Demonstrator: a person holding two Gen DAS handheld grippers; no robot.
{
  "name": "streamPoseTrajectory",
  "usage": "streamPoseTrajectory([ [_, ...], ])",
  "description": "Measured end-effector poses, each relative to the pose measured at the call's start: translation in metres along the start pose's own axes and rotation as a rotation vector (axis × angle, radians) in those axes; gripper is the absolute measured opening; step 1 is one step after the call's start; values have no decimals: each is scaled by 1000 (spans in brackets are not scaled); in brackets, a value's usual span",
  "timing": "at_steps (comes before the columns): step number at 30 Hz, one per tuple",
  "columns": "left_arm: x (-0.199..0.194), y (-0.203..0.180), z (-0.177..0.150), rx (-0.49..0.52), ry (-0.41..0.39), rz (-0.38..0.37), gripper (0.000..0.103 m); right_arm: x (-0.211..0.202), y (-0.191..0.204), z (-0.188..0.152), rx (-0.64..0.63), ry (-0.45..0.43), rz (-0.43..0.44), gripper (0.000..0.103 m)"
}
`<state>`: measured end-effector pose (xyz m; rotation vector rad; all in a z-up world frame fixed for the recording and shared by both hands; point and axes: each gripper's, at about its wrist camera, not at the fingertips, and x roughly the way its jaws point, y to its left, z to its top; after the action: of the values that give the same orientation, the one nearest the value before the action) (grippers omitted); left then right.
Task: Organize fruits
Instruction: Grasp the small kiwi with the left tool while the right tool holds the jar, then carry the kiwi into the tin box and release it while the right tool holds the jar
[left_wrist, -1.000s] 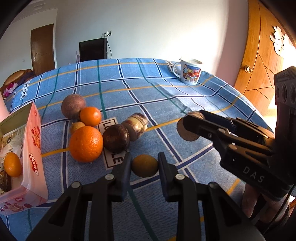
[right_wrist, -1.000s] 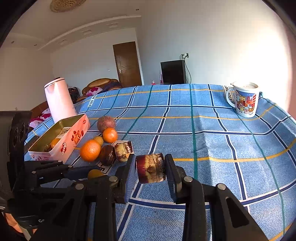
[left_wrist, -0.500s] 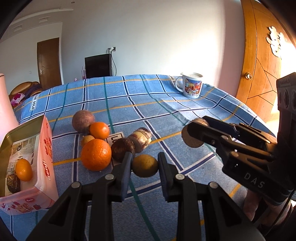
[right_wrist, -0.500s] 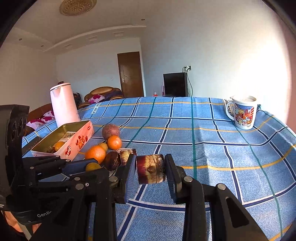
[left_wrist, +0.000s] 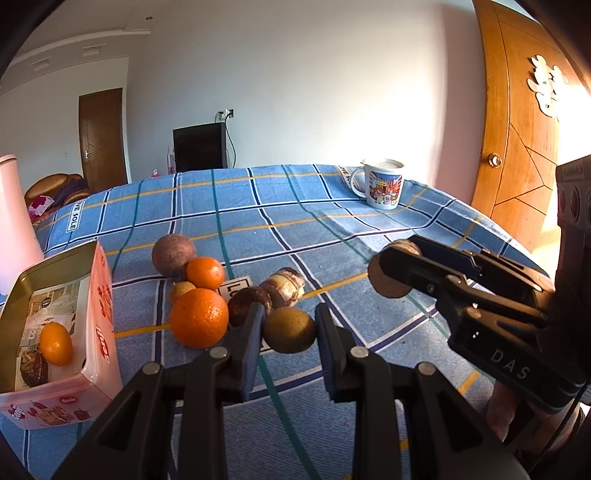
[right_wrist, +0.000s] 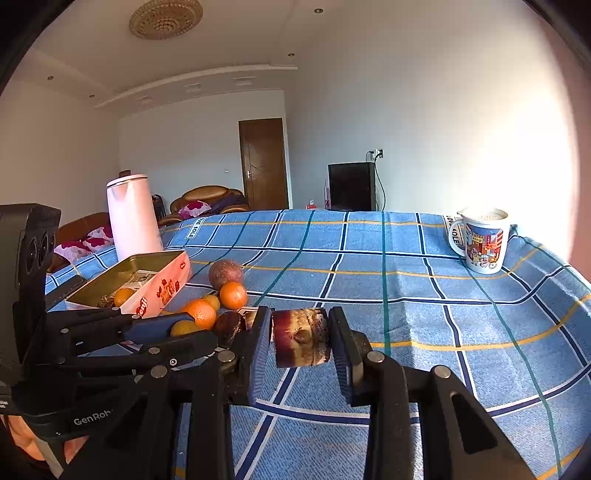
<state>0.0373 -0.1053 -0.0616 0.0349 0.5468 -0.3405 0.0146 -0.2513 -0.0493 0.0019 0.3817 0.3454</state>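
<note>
Here, on a table under a blue checked cloth (left_wrist: 295, 206), a loose cluster of fruit lies just beside an open pink tin (left_wrist: 94, 332): a large orange (left_wrist: 198, 317), a smaller orange (left_wrist: 205, 272), a dull purple-brown round fruit (left_wrist: 173, 254), a dark brown one (left_wrist: 245, 308), a small yellowish fruit (left_wrist: 181, 288) half hidden behind the large orange, and a brown-and-cream cut piece (left_wrist: 284, 286) lying on its side. The left gripper (left_wrist: 289, 334) is clamped on a matte olive-brown round fruit (left_wrist: 289, 329), held near the cluster. The right gripper (right_wrist: 301, 341) pinches a stubby brown cylinder (right_wrist: 301, 341) with a mottled cut face; what fruit it is cannot be told. Inside the tin sit another orange (left_wrist: 55, 343) and a dark lump (left_wrist: 33, 367), partly cut off by the tin's wall. A printed mug (right_wrist: 482, 240) stands well apart at the far edge, and a pale pink jug (right_wrist: 133, 216) stands behind the tin. In the right wrist view the left gripper's black body covers part of the cluster.
</note>
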Motion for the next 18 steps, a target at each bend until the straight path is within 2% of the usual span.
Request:
streamPoseTrajectory([
  [18, -14, -1, -1, 10, -87, 31, 30, -13, 4, -3, -18, -74, 2, 34],
])
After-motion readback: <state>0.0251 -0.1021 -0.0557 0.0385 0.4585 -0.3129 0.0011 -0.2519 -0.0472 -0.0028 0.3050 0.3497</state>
